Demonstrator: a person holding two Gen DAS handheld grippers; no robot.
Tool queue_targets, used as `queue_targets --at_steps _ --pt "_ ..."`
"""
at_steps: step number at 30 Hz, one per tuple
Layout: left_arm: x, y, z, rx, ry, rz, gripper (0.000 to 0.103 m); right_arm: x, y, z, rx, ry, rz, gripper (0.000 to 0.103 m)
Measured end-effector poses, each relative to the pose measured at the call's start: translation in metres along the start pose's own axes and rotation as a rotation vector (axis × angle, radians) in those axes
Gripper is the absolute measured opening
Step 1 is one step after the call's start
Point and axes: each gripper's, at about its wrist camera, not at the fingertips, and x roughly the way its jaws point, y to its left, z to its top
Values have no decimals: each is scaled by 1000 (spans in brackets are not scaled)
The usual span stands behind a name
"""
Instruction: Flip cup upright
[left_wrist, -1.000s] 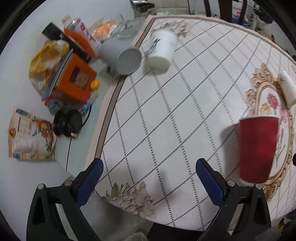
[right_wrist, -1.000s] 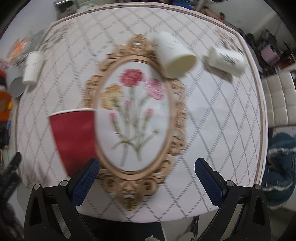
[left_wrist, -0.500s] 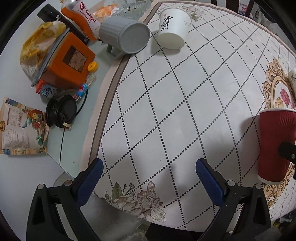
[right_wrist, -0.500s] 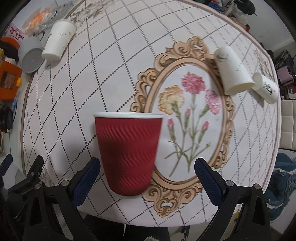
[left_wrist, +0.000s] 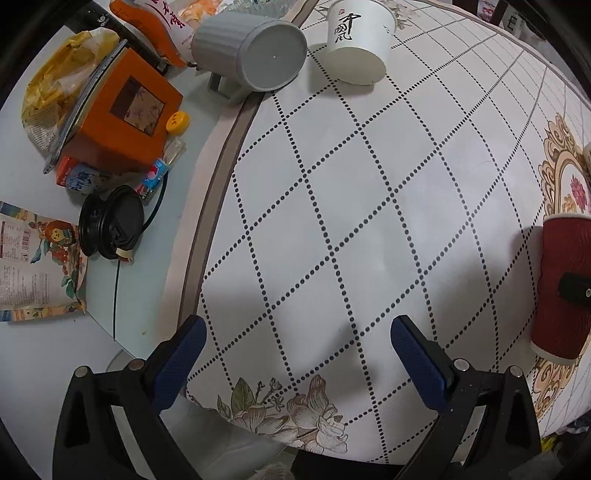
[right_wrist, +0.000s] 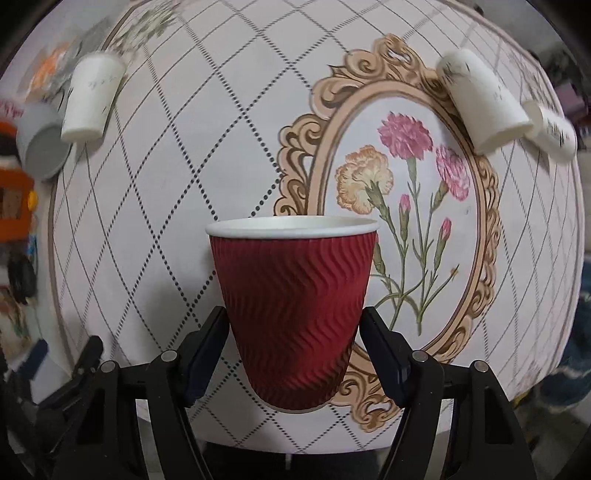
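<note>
A red ribbed paper cup (right_wrist: 293, 314) with a white rim stands upright on the patterned tablecloth (right_wrist: 177, 184). My right gripper (right_wrist: 293, 349) has closed in on it, one finger against each side of its lower half. In the left wrist view the same cup (left_wrist: 563, 280) is at the far right, with a black right finger (left_wrist: 576, 293) across its side. My left gripper (left_wrist: 295, 354) is open and empty above the front edge of the cloth.
White paper cups lie on their sides: one at the back left (right_wrist: 90, 98) (left_wrist: 360, 42), two at the back right (right_wrist: 480, 101) (right_wrist: 552, 129). A grey mug (left_wrist: 251, 53), an orange box (left_wrist: 122, 114), a black lid (left_wrist: 110, 221) and packets sit left of the cloth.
My right gripper has swung left onto the red cup and closed its fingers against the cup's sides. My left gripper has moved forward and left, still open.
</note>
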Motion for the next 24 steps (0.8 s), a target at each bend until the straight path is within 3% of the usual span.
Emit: queue_targets --at_steps 5,9,15,21,24 --pt "1 -1 8 -8 -22 0 102 -1 -5 1 40 5 30 74" --pt "-2 -3 18 -13 -38 -54 103 -9 -17 2 77 -47 75 73" --pt "-10 -5 43 -23 -77 -112 103 -49 -29 14 110 -259 93 73" --pt "-3 -9 71 -28 -80 -85 103 -71 -18 44 99 -530 76 73" --pt "3 -11 77 -15 -87 -68 103 -61 -5 64 81 -635 50 73"
